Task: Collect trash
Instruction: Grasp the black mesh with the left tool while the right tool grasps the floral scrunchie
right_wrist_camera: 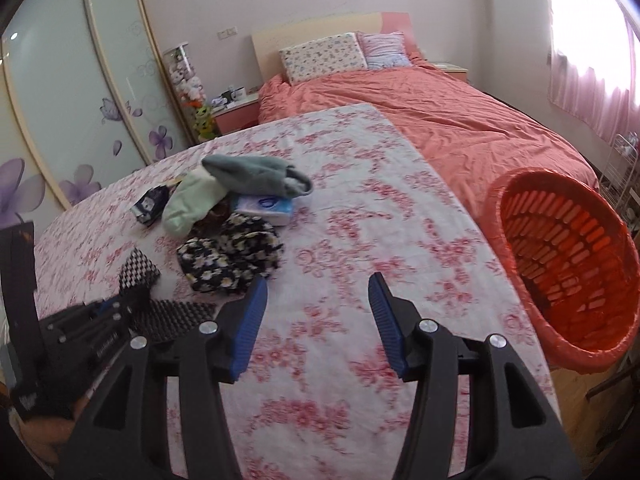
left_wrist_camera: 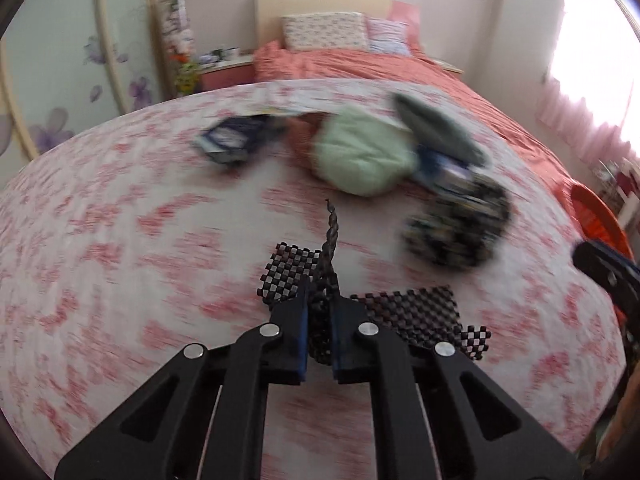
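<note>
Tilted downward, left gripper (left_wrist_camera: 320, 300) pinches black mesh mat (left_wrist_camera: 408, 312).

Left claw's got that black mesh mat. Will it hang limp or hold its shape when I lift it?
Probably limp: the black mesh mat bunches and twists between the left claw. Likely light, being open netting. It may drag or snag as the loose end trails on the flowered cloth.

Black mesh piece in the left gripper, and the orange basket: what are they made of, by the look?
Black mesh piece: looks like soft, matte rubbery or foam grid, non-slip liner style; open checker holes, and it bunches limply in the left gripper. Orange basket: likely moulded plastic, glossy, with regular slotted walls; a thin film liner seems folded over its rim.
</note>
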A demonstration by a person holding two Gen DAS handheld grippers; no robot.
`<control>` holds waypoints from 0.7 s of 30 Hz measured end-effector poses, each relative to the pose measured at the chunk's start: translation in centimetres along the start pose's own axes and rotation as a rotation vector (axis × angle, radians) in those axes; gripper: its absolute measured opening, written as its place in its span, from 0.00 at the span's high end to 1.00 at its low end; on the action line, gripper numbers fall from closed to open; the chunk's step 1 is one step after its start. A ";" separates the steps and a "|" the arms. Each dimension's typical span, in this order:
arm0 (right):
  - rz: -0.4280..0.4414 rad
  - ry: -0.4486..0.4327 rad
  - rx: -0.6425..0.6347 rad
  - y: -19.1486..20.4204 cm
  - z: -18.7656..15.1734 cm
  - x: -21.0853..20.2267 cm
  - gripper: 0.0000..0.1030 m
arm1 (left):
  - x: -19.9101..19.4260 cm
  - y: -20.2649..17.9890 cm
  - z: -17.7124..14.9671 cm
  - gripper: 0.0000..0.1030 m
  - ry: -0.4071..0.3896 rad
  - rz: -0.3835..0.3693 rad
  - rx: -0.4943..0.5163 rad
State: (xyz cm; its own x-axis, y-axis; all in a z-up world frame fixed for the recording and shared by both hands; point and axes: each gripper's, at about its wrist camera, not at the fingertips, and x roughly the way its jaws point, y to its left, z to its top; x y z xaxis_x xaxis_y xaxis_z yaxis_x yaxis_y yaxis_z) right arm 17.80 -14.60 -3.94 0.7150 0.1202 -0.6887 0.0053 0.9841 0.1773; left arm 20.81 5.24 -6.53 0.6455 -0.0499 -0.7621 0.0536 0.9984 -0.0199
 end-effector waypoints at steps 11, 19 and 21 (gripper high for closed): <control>0.085 0.045 -0.069 6.2 0.5 4.0 0.38 | 2.1 8.2 2.1 0.89 -0.007 0.098 -0.148; -0.004 0.110 -0.086 7.9 0.9 7.4 0.60 | 1.9 8.1 1.9 0.72 -0.009 0.043 -0.149; -0.018 0.116 -0.083 7.3 0.8 7.6 0.75 | 1.9 8.5 1.9 0.72 -0.010 0.025 -0.164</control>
State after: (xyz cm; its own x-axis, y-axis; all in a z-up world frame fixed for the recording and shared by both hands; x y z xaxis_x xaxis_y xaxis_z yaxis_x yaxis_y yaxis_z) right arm 23.84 -6.60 -7.35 0.6293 0.1116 -0.7691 -0.0440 0.9932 0.1081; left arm 23.95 13.54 -6.98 0.6526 -0.0248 -0.7573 -0.0871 0.9904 -0.1075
